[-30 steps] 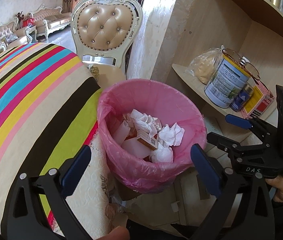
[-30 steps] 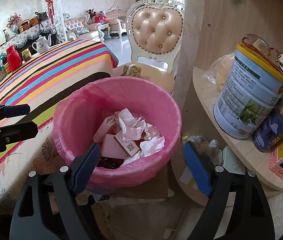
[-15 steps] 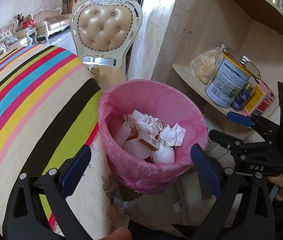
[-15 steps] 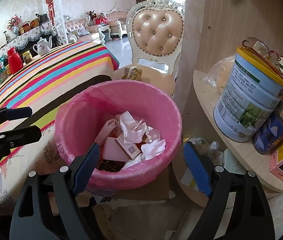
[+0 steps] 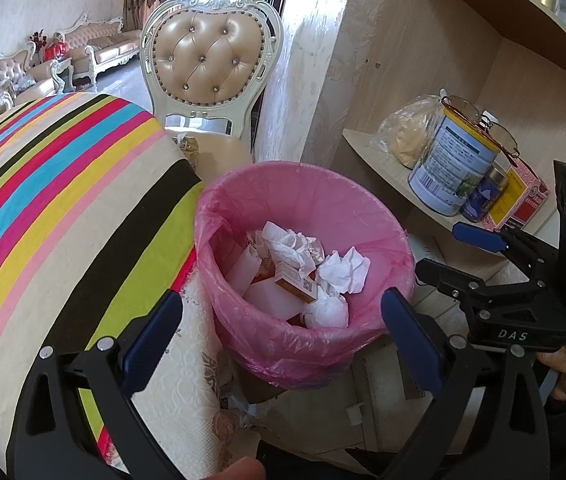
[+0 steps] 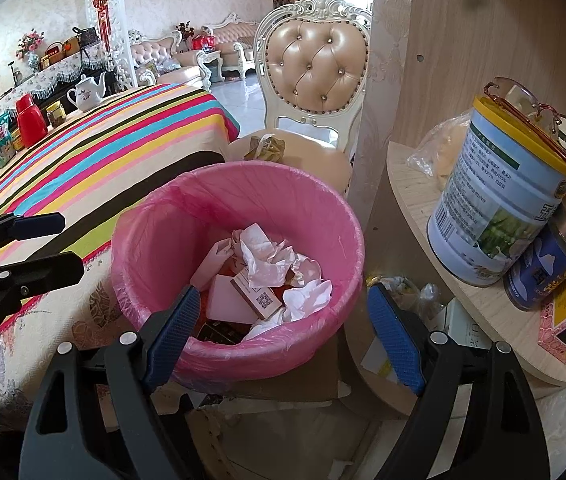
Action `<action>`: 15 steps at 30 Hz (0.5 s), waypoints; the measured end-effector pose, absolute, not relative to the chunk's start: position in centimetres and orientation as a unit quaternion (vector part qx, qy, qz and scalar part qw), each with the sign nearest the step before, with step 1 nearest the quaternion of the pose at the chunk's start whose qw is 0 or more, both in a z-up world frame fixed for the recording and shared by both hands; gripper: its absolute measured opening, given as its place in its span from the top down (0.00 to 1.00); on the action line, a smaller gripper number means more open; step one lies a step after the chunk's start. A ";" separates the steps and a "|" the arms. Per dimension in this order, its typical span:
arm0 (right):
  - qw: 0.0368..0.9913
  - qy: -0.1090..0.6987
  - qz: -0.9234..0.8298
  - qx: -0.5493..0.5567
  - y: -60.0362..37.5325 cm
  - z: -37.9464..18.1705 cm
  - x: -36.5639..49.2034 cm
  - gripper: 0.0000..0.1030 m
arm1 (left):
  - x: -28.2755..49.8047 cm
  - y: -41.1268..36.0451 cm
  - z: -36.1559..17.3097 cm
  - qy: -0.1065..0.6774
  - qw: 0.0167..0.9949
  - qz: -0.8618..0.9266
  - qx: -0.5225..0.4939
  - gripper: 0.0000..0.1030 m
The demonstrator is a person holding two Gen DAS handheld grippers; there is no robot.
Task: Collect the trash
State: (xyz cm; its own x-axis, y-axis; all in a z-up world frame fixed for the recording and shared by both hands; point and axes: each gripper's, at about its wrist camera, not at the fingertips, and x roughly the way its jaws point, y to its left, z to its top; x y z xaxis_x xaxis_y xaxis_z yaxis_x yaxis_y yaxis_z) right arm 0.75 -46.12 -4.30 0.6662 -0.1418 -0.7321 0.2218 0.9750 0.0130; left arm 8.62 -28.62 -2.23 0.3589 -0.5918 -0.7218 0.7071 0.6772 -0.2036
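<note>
Both grippers hang spread wide with nothing between their blue pads. Ahead of the left gripper (image 5: 281, 330) and slightly below its fingertips stands the trash bin (image 5: 375, 216), lined with a pink bag; the right gripper (image 6: 283, 320) faces the same bin (image 6: 335, 216) from the other side. Inside lie crumpled tissues (image 5: 343, 270) and a small cardboard box (image 5: 295, 283) with a printed code. Off to the left gripper's left runs the striped tablecloth (image 5: 55, 208), its hem just beside the bin. To the right gripper's right, on a wooden shelf (image 6: 415, 200), stands a large tin can (image 6: 495, 208) with eyeglasses (image 6: 543, 120) resting on its lid. Beyond the bin sits a tufted chair (image 6: 317, 68).
</note>
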 end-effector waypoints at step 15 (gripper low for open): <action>0.911 0.396 -0.099 0.049 -46.1 -4.2 0.7 0.22 | 8.6 -28.6 -2.3 0.406 0.821 -0.395 0.071 0.06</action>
